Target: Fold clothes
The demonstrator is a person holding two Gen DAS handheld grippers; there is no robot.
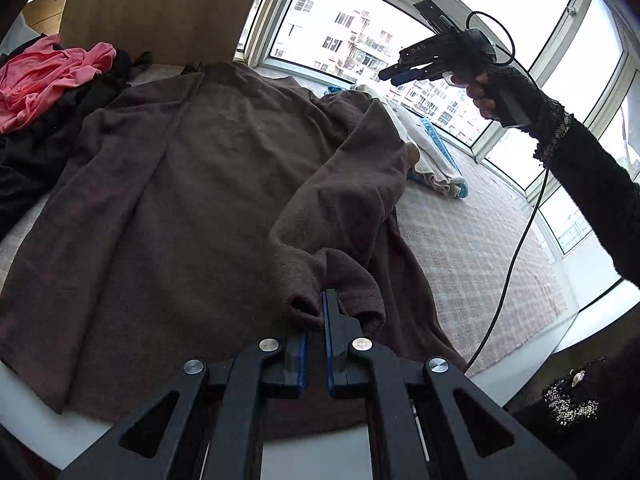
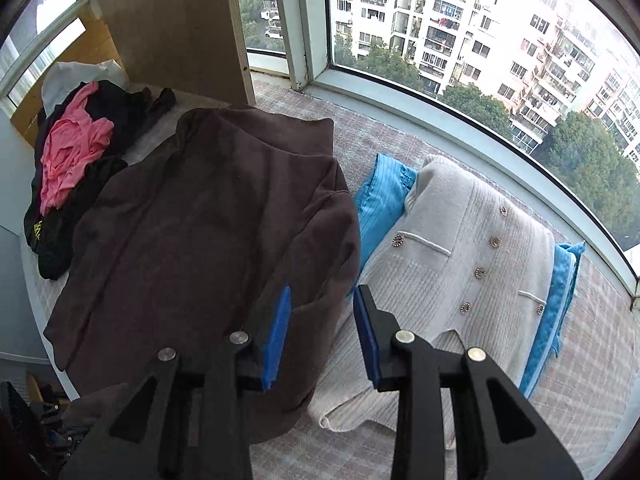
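Note:
A dark brown sweater [image 1: 192,184] lies spread on the checked mat, also in the right wrist view [image 2: 208,232]. My left gripper [image 1: 320,308] is shut on the cuff of its right sleeve [image 1: 344,216], which is lifted and folded across the body. My right gripper [image 2: 322,300] is open and empty, held in the air above the sweater's right edge; it shows in the left wrist view [image 1: 394,74] high over the mat.
A folded cream cardigan [image 2: 460,248] lies on a blue garment [image 2: 380,196] to the right. A heap of pink [image 2: 72,148] and black clothes sits at the back left by a wooden panel [image 2: 172,24]. Curved windows bound the far side.

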